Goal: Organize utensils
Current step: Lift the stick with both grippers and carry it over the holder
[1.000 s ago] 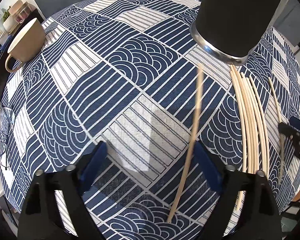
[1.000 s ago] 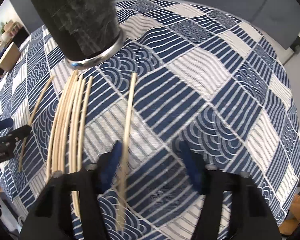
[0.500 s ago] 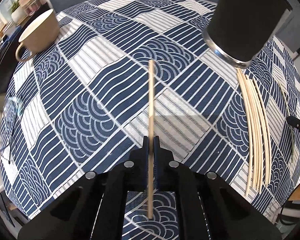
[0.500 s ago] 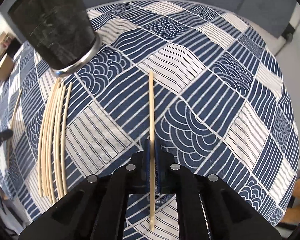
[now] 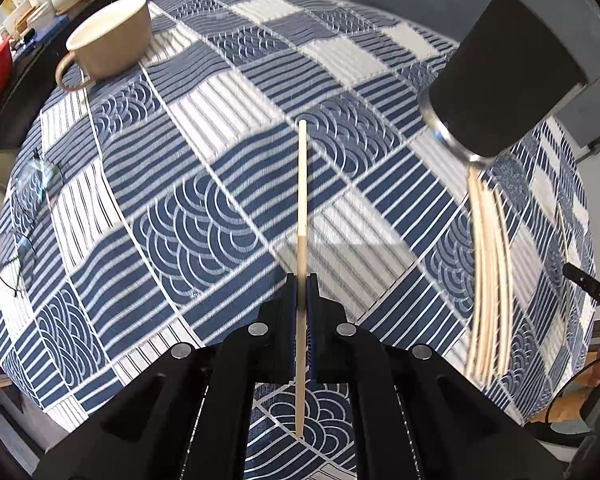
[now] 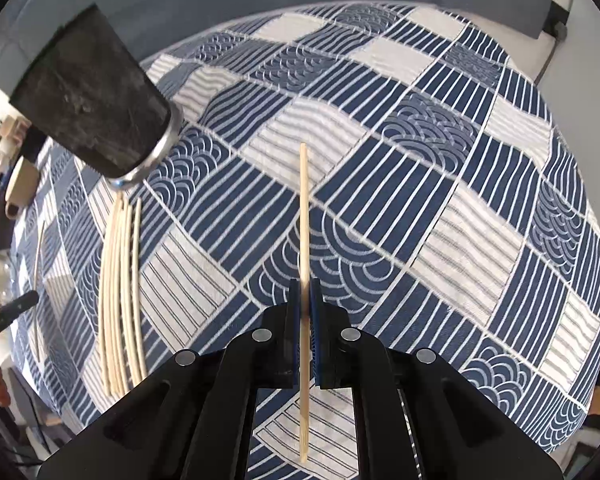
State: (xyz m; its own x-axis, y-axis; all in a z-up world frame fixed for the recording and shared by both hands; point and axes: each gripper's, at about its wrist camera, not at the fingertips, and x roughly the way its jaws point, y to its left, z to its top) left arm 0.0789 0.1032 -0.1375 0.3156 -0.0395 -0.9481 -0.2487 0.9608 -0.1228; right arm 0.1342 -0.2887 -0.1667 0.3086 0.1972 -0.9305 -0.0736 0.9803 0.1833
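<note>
My left gripper (image 5: 301, 288) is shut on a pale wooden chopstick (image 5: 302, 208) and holds it above the cloth, pointing forward. My right gripper (image 6: 305, 292) is shut on another chopstick (image 6: 304, 220), also lifted and pointing forward. A black cylindrical holder with a metal rim (image 5: 504, 84) stands at the upper right in the left wrist view and at the upper left in the right wrist view (image 6: 92, 96). A bundle of several chopsticks (image 5: 490, 272) lies on the cloth just below it, also in the right wrist view (image 6: 120, 288).
A blue and white patterned tablecloth (image 5: 204, 208) covers the table. A tan mug (image 5: 108, 42) stands at the far left. Glasses (image 5: 24, 216) lie at the left edge. One lone chopstick (image 6: 40, 280) lies left of the bundle.
Both grippers closed on a chopstick each, then lifted them off the cloth. The views have pulled back and the holder now sits farther off to the side.
</note>
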